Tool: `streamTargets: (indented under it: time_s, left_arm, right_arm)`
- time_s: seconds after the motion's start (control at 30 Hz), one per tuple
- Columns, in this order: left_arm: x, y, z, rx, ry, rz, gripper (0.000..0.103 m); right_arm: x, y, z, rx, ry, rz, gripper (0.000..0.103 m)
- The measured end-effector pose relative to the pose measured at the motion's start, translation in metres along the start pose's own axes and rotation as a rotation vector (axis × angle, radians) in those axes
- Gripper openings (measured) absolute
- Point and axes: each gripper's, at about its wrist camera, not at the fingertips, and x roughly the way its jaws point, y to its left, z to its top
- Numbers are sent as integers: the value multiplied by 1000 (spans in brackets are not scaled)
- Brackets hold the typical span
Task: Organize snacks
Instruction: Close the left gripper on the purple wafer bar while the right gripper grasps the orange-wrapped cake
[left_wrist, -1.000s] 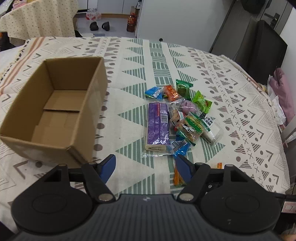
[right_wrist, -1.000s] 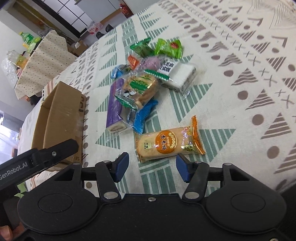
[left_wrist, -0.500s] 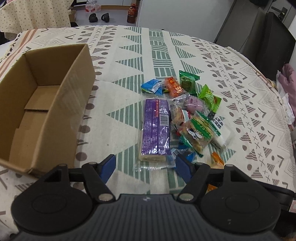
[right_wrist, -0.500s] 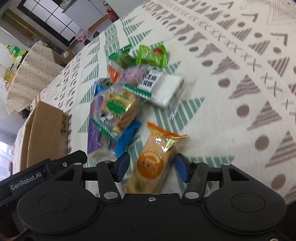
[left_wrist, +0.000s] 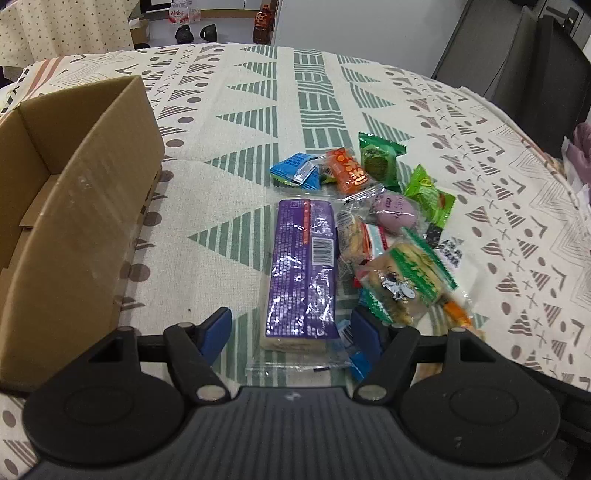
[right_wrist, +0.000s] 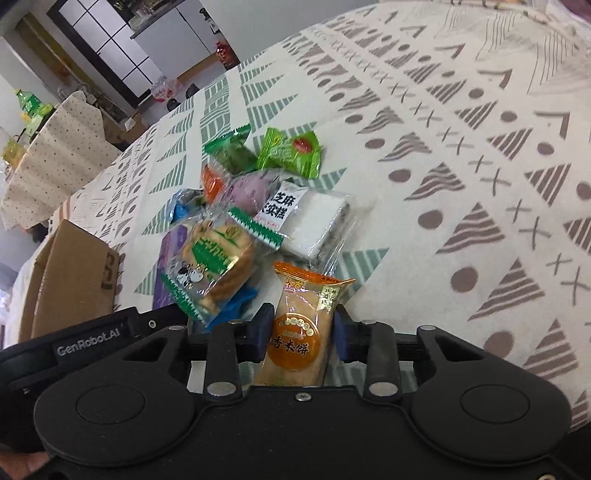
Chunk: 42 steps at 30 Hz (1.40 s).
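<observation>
**Domestic interior, living or dining area**

Table under a patterned cloth (left_wrist: 295, 92); a second table beyond with a dotted cloth (left_wrist: 66, 26); shoes (left_wrist: 195, 32) and a bottle (left_wrist: 263, 20) on the floor by a white wall; a dark-framed grid partition (right_wrist: 110, 48); a green bottle (right_wrist: 27, 103) on cluttered furniture; a dark chair (left_wrist: 543, 74) alongside.

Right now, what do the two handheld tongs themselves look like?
Both tongs, left and right, share a matte black body with two round discs, black linkage arms with silver pivot pins, and blue finger pads. The left's body is ribbed grey. White "GenRobot.AI" lettering appears in the right view.
</observation>
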Motion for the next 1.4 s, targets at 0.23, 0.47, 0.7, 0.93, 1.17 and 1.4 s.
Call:
streamTargets:
  time_s: [0.23, 0.47, 0.7, 0.93, 1.17, 1.4]
  left_arm:
    - [8, 8, -2, -52, 9, -12, 45]
    - [0, 10, -13, -50, 48, -3, 44]
    - [-8, 14, -23, -42, 104, 6, 45]
    - [-13, 13, -22, -1, 95, 53, 56]
    - [-2, 8, -20, 10, 80, 61, 59]
    - [3, 8, -19, 4, 65, 60, 48]
  right_arm:
    - [1, 5, -3, -33, 10, -10, 38]
    - [-3, 14, -12, -71, 24, -28, 54]
    - [-8, 18, -22, -113, 29, -95, 54]
    - [-15, 12, -22, -102, -5, -154, 52]
    - [-5, 20, -24, -152, 21, -167, 53]
    - [-5, 21, -25, -184, 15, -184, 39]
